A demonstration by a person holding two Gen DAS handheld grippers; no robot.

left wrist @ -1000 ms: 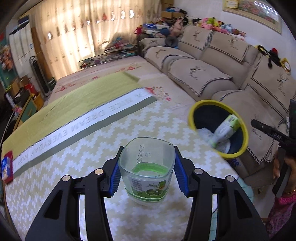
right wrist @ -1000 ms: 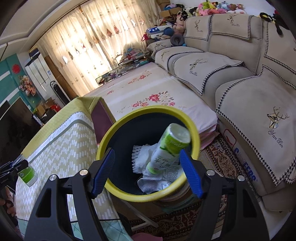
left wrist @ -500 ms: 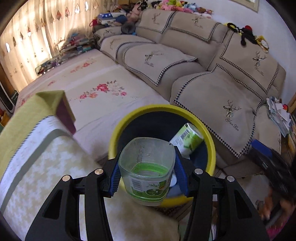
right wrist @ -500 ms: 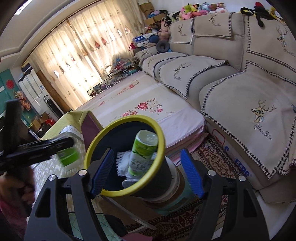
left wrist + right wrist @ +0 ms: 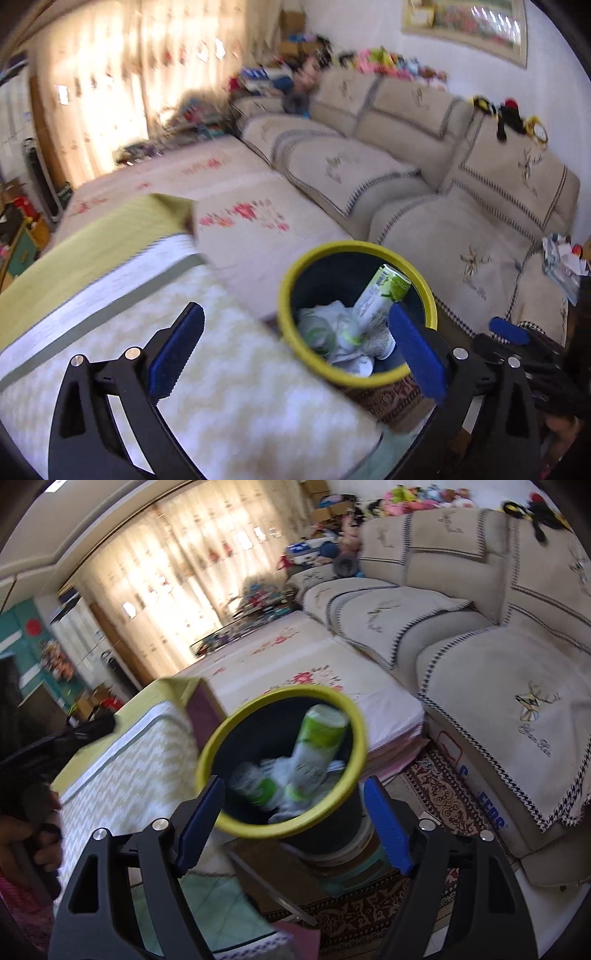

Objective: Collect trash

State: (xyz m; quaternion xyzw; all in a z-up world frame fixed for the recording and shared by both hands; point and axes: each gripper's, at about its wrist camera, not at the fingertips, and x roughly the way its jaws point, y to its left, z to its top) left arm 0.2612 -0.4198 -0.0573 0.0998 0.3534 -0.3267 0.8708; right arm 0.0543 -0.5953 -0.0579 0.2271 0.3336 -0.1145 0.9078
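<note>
Your left gripper (image 5: 295, 349) is wide open and empty. Your right gripper (image 5: 293, 825) is spread wide around the yellow-rimmed dark round bin (image 5: 221, 738) without touching it. Inside, the green-white cylindrical can (image 5: 317, 747) leans, its long axis pointing up toward the far rim.

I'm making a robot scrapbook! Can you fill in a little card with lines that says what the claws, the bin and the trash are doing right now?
left claw: open, holding nothing, beside the bin
right claw: open, its fingers on either side of the bin, not clamped
bin: dark inside, yellow rim, next to the covered table
green carton: leaning upright inside the bin
small clear cup: green label, lying in the bin, blurred
crumpled white wrappers: at the bin's bottom
sofa: beige, behind the bin
</note>
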